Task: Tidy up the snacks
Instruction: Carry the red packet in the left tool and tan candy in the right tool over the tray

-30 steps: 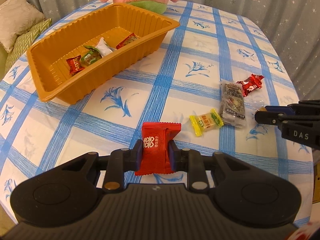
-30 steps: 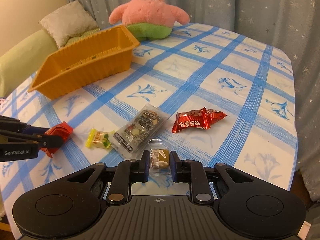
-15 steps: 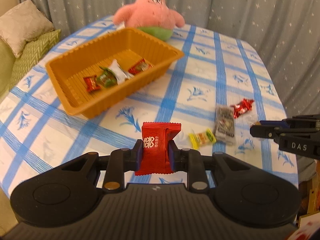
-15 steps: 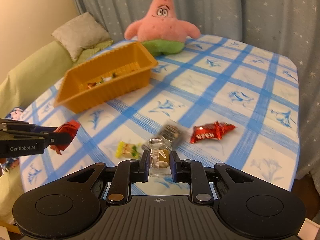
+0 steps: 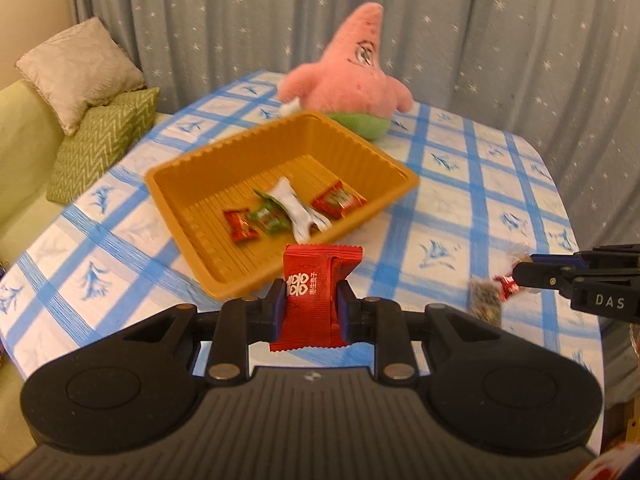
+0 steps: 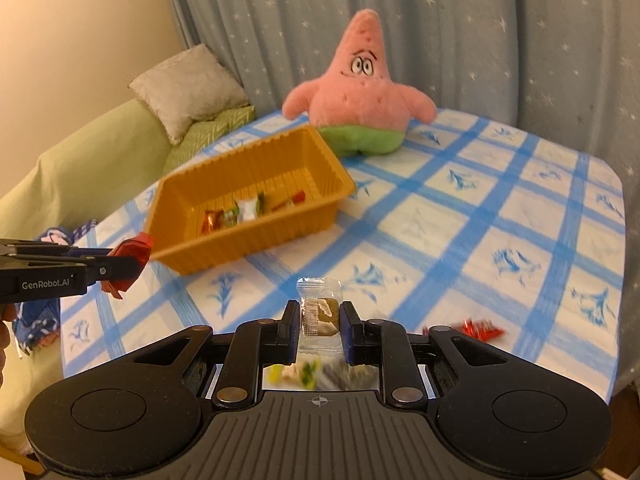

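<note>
The left tool (image 5: 311,307) is clenched on a red snack packet (image 5: 316,296), which stands upright between its two pads, above the near edge of the surface (image 5: 440,216). The right tool (image 6: 320,326) is clenched on a small clear wrapper with a brown sweet inside (image 6: 322,312), also upright between the pads and lifted off the cloth.

An orange tray (image 5: 192,176) sits on the blue-checked cloth at the left middle of the surface, just beyond the left tool. Inside it lie four wrapped snacks in a row: a small red one (image 5: 239,225) at the left, a green one (image 5: 270,216) beside it, a white one (image 5: 298,212) touching the green one, and a red one (image 5: 338,202) at the right.

Loose snacks lie on the cloth at the near right: a dark speckled packet (image 5: 486,304) and a small red sweet (image 5: 506,285) just beside it. In the right wrist view a red wrapper (image 6: 480,329) lies to the right of the right tool, and a yellow-green sweet (image 6: 292,372) shows blurred under the tool's jaws.

A pink star-shaped plush toy (image 6: 360,92) sits at the far edge, just behind the tray. Two cushions (image 5: 92,104) rest on a green sofa (image 6: 80,168) to the left, and a grey starred curtain (image 5: 480,40) hangs behind.
</note>
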Tool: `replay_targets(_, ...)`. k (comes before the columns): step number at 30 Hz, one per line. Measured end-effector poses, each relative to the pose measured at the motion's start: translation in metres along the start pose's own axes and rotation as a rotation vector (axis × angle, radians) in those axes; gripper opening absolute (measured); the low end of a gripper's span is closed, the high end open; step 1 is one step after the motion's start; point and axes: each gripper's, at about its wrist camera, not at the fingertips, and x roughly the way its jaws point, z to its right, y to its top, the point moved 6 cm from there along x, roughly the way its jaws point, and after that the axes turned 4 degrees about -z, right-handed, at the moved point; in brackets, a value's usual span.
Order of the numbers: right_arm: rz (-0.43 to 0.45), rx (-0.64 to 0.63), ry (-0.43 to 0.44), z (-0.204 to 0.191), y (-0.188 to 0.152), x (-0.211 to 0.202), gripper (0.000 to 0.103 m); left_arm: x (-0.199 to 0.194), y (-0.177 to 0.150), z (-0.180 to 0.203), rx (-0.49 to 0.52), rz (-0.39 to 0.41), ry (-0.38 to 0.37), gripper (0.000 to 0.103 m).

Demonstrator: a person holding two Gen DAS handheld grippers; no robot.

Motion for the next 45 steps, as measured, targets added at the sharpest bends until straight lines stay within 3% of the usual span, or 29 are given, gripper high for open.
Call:
replay_targets(11, 0.036, -0.022, 0.044, -0.014, 0.054, 0.027, 0.021, 0.008, 0.037, -0.03, -0.037, 0.048, 0.048, 0.024)
replay_targets(25, 0.019, -0.059, 0.106, -0.051, 0.1, 0.084, 0.021, 0.039, 0.069, -0.053, -0.071, 0.044, 0.055, 0.024)
replay_targets(45, -0.043, -0.022, 0.051, -0.034, 0.14, 0.165, 0.021, 0.124, 0.121, -0.057, 0.001, -0.01, 0.029, 0.024)
